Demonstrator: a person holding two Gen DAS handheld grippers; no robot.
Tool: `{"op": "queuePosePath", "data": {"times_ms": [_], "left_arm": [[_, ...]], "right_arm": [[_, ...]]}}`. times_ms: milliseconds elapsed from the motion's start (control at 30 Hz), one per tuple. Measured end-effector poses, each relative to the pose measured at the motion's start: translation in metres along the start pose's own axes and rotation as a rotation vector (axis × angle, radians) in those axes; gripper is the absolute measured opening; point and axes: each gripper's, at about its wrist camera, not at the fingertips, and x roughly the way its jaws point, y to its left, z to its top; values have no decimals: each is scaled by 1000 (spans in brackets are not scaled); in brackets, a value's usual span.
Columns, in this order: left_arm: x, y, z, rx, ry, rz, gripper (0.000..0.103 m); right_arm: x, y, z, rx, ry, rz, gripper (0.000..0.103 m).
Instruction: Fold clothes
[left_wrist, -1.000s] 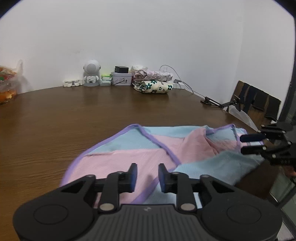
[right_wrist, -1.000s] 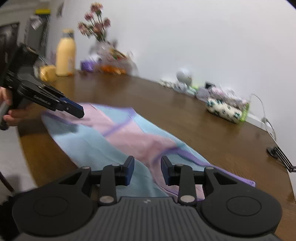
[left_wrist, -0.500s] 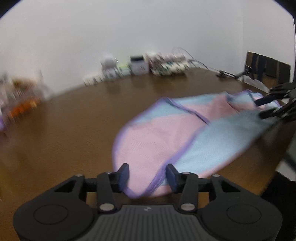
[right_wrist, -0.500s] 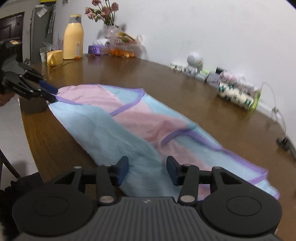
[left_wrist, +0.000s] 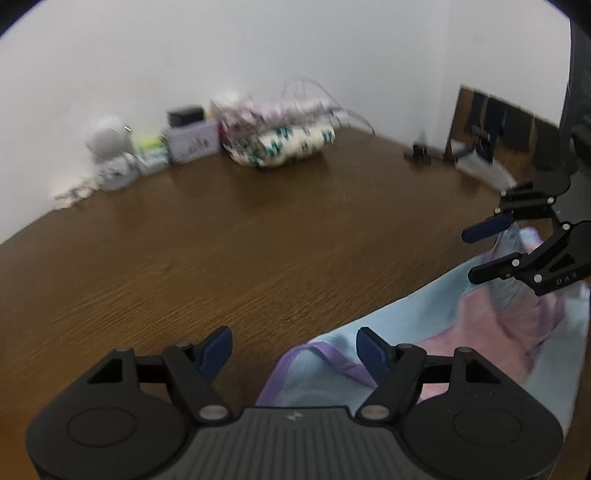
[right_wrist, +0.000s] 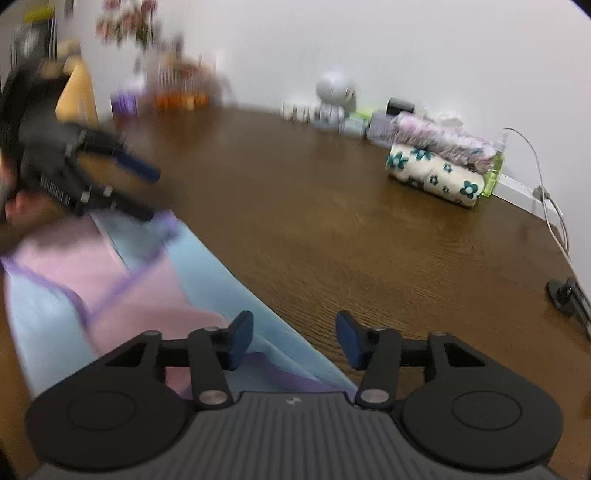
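Lying folded along the near edge of the brown wood-grain table (left_wrist: 229, 236) is one thin garment (right_wrist: 122, 280) of pale blue and pink panels trimmed with purple binding. Only the right wrist view shows a blurred orange bottle (right_wrist: 75, 98), flowers and clutter at the far left, a hand (right_wrist: 14, 203) behind the left gripper (right_wrist: 147, 192), and a white cable at the right; only the left wrist view shows dark chair backs (left_wrist: 491, 122) at the far right. Both views share one round white robot figure (right_wrist: 334, 98), one small grey tin (left_wrist: 192, 142) and two rolled cloths stacked by the wall, the lower one cream with teal flowers (right_wrist: 436, 173). The left gripper's jaws have just been opening and stand spread, the garment's purple-edged end lying under their gap, unpinched. The right gripper (right_wrist: 293, 338) has just been opening too; its blue pads (right_wrist: 242, 334) stand apart over the garment's edge, gripping nothing.
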Motion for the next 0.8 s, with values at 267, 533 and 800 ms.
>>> {"op": "queuePosePath", "data": {"times_ms": [267,533,800], "left_arm": [[13,19,-12,-93,22,-148,4],[-12,10,-9,-89,-19,-118,3],[-72,-30,-40,-56,-123,-24,3]], "right_arm": [[16,1,-4,-42,65,76,8],[-1,9,-3,-102,6,16,1],[-50,34,-11,-158,-91,-18,1]]}}
